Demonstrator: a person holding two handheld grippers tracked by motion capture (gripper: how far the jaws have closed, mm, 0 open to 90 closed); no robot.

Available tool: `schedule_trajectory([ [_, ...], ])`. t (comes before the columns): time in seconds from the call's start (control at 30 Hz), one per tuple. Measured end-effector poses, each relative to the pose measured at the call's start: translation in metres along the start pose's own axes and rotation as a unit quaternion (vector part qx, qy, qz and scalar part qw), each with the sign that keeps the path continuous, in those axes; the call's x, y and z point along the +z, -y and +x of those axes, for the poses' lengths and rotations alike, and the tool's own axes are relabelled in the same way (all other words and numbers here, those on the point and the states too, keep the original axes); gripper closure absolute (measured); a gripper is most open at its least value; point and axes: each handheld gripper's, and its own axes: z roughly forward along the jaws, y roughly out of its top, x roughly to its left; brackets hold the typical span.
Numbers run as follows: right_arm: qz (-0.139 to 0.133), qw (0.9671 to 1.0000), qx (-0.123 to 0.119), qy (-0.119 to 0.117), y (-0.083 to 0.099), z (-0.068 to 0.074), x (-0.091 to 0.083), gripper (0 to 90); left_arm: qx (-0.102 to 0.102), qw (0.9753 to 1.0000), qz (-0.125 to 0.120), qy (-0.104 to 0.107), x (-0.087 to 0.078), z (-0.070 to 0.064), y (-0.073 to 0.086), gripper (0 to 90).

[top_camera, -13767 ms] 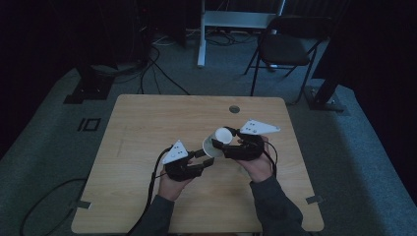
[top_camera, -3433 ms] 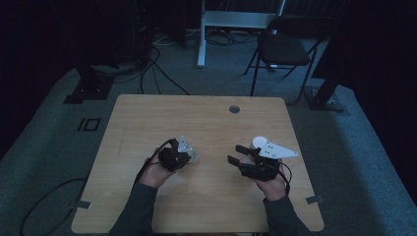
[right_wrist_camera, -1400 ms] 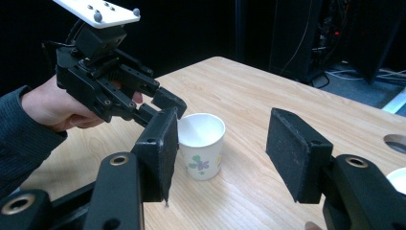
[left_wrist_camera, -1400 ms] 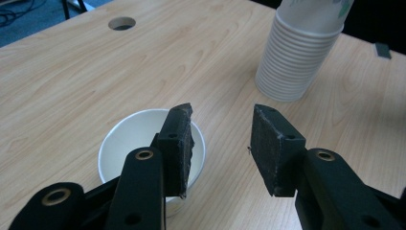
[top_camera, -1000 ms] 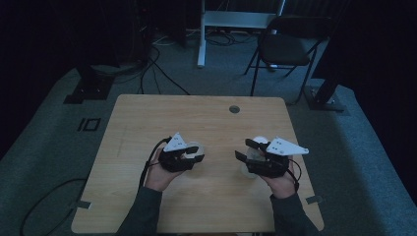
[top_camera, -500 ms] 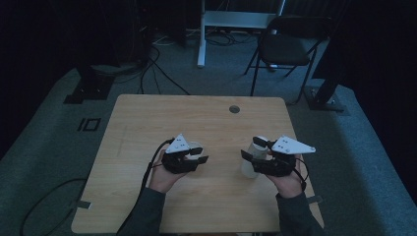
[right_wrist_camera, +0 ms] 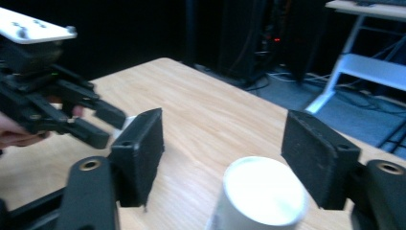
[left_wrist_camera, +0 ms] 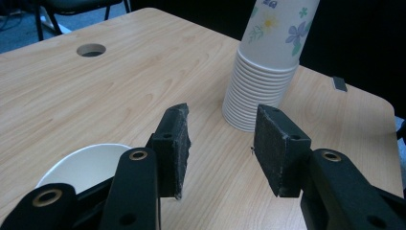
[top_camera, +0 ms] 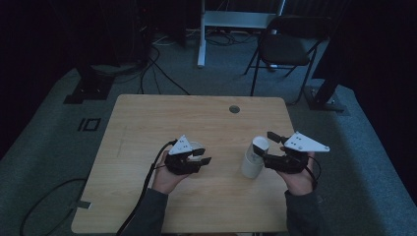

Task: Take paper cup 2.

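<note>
Your right claw point(top_camera: 268, 147) is spread wide around the top of the stack of paper cups point(top_camera: 254, 160), which stands upside down on the right part of the bench point(top_camera: 147, 118); its pads are clear of the cups. Your left claw point(top_camera: 201, 156) is open with nothing in it, well left of the stack, with a single white cup point(left_wrist_camera: 84, 165) just beside it.

One stack of paper cups point(top_camera: 254, 158) (upside down), one single cup point(left_wrist_camera: 81, 166), two grippers.
</note>
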Motion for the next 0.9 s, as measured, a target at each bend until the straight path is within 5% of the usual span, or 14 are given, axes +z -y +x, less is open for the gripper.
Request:
schedule_trajectory([
  [0.23, 0.02, 0.9997, 0.001, 0.016, 0.004, -0.008, 0.005, 22.4, 0.0, 1.0, -0.003, 0.0, 0.002, -0.002, 0.0, 56.5],
  [0.9, 0.078, 0.9962, 0.022, 0.031, 0.029, -0.018, 0.037, 23.5, 0.004, 0.9999, -0.015, -0.002, 0.002, -0.005, 0.0, 54.6],
])
